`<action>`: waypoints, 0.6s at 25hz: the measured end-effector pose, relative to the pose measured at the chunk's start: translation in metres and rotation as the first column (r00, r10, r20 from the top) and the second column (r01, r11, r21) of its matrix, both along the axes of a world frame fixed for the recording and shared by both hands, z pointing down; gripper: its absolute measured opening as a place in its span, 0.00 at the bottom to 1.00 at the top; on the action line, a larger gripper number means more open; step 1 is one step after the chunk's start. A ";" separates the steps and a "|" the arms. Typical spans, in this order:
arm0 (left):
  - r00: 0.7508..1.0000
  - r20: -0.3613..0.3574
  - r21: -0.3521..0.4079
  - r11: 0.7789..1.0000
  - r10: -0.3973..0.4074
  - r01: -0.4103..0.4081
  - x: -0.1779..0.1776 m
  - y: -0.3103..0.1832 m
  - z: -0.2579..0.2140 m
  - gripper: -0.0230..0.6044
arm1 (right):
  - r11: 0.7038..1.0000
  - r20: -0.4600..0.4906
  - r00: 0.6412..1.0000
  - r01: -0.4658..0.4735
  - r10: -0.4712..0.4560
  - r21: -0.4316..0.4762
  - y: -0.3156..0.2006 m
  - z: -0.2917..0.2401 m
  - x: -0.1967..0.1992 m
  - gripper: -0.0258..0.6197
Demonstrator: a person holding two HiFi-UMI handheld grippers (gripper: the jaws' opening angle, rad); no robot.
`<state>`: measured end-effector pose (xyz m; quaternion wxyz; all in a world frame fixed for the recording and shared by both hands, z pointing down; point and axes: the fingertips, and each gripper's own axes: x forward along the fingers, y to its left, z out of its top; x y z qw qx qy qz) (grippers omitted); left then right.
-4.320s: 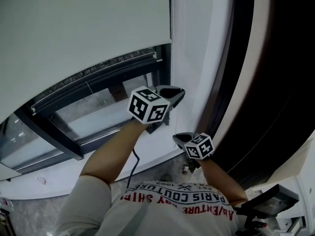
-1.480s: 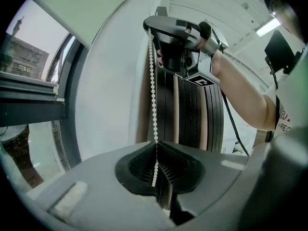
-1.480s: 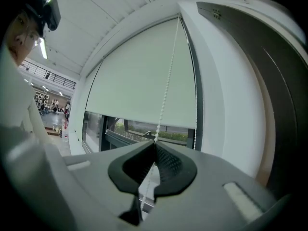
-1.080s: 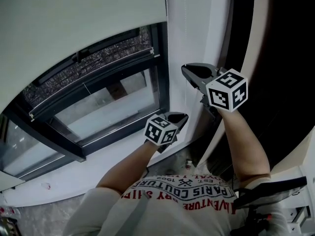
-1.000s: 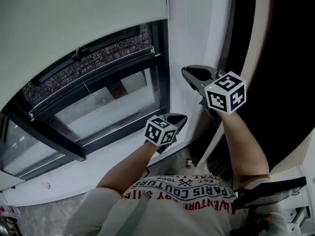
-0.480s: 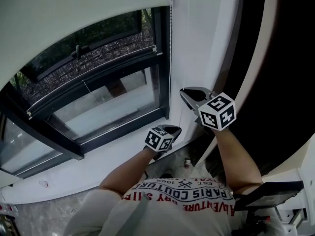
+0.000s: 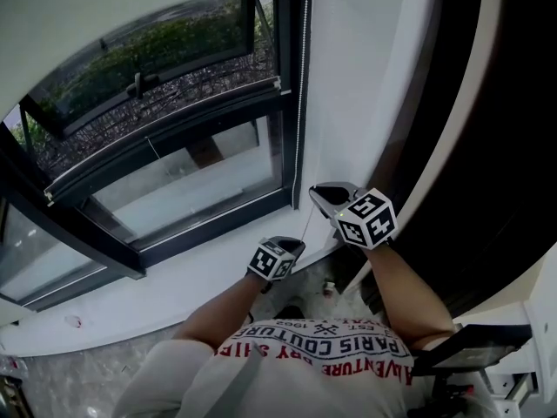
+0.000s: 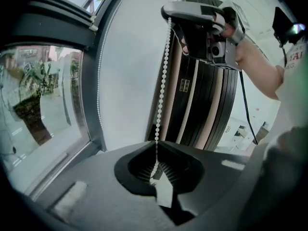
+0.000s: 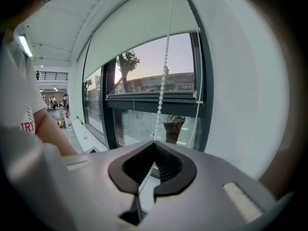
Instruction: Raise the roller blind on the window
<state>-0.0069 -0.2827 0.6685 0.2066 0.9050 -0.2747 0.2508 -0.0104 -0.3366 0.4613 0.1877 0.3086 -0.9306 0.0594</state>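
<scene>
Roller blind (image 7: 104,16) sits high over window (image 7: 187,181), lower panes bare. Both grippers are on the bead chain (image 8: 162,81) by the R frame. R gripper (image 9: 154,141) is pinched tight on it, higher up. L gripper (image 8: 155,142) is lower, jaws just eased open a hair, near-closed w/ chain between them.

Your head view's top edge cut off the blind (image 7: 87,3), leaving only its bottom strip, and the chain (image 7: 301,94) ran out of frame there too. Below your right gripper (image 7: 318,192) the chain was barely traceable. The window's (image 7: 174,172) left side was cropped. The hall (image 9: 50,102) in your right gripper view held shapes too small to tell.
</scene>
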 end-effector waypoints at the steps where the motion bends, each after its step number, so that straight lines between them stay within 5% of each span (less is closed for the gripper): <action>1: 1.000 0.015 0.019 1.000 -0.002 0.001 -0.002 -0.001 0.000 0.06 | 1.000 -0.004 1.000 0.001 -0.001 0.001 0.000 0.000 0.000 0.05; 6: 1.000 -0.005 0.053 0.998 0.021 -0.020 -0.008 0.001 -0.015 0.14 | 1.000 0.010 1.000 -0.003 0.003 -0.009 0.003 0.000 0.000 0.05; 15: 0.973 -0.229 0.157 0.988 0.028 0.008 -0.043 -0.021 -0.130 0.16 | 1.000 0.013 1.000 0.003 -0.003 -0.022 0.021 -0.003 0.004 0.05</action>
